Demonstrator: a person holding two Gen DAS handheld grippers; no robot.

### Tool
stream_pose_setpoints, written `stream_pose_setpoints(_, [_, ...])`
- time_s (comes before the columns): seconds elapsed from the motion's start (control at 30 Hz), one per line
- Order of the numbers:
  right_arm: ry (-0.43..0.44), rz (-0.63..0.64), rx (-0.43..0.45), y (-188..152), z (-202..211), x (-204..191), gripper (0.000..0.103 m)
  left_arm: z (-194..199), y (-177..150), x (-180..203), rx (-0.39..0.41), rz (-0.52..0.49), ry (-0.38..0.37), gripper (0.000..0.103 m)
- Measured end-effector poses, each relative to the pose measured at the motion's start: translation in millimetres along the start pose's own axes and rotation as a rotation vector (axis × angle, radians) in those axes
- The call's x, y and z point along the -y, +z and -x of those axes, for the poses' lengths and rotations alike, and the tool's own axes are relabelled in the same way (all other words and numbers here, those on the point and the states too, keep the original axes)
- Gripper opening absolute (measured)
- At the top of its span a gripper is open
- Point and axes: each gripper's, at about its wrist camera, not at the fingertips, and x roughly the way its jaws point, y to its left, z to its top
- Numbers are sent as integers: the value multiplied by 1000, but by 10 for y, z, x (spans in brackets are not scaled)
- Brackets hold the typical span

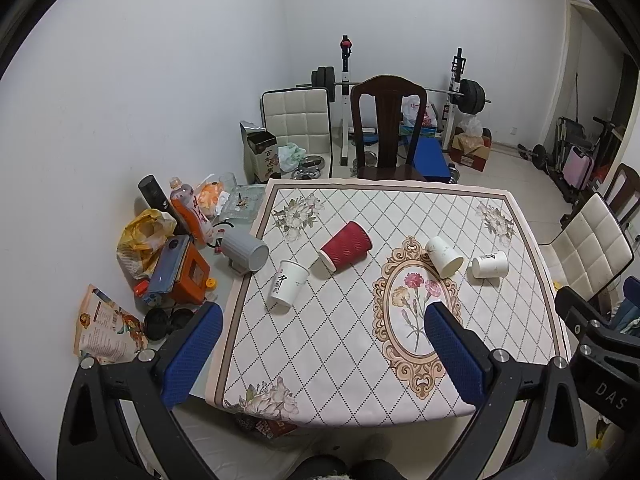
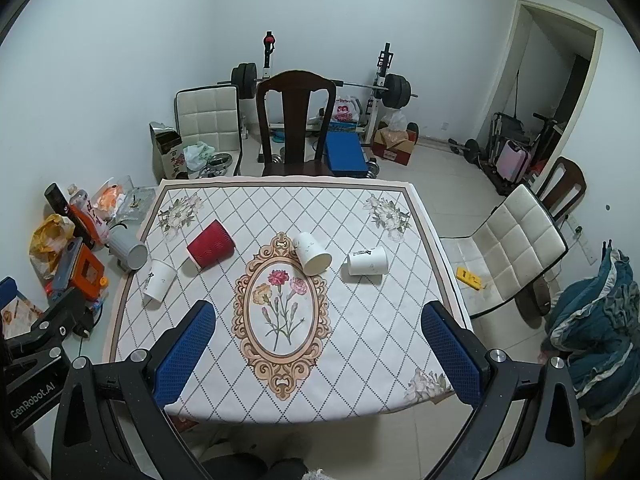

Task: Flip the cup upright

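Several cups lie on their sides on the patterned tablecloth (image 1: 344, 344). A red ribbed cup (image 1: 345, 245) (image 2: 211, 245) lies left of centre. A white paper cup (image 1: 287, 285) (image 2: 158, 280) lies near the cloth's left edge. Two more white cups (image 1: 444, 257) (image 1: 489, 265) lie right of centre, also in the right wrist view (image 2: 312, 253) (image 2: 367, 261). A grey cup (image 1: 245, 252) (image 2: 128, 249) lies just off the cloth's left edge. My left gripper (image 1: 324, 356) and right gripper (image 2: 318, 354) are open and empty, held above the table's near edge.
Clutter sits on the table's left side: an orange box (image 1: 188, 276), a yellow bag (image 1: 144, 236), bottles (image 1: 188, 208). A dark wooden chair (image 1: 386, 128) stands at the far side, a white padded chair (image 2: 516, 248) at the right. Gym gear lines the back wall.
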Motion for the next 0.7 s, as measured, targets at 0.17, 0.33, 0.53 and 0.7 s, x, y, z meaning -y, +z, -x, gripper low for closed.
stream_pose_setpoints(0.17, [9,4,-2,-22,-18,-56,103,-1,1,-23,-4,2,3,103])
stream_pose_setpoints(0.33, [23,4,-17,18,-70,-45,103,-84,44,-54,-24,15,23,103])
stream_pose_setpoints(0.53, [56,-10,-75,17,-388,-12,103,-423,21,-31,-74,-6,85,103])
stream_pose_setpoints(0.7, [95,7,-176,-97,-928,-120,103,-856,-122,-122,-142,1,147,103])
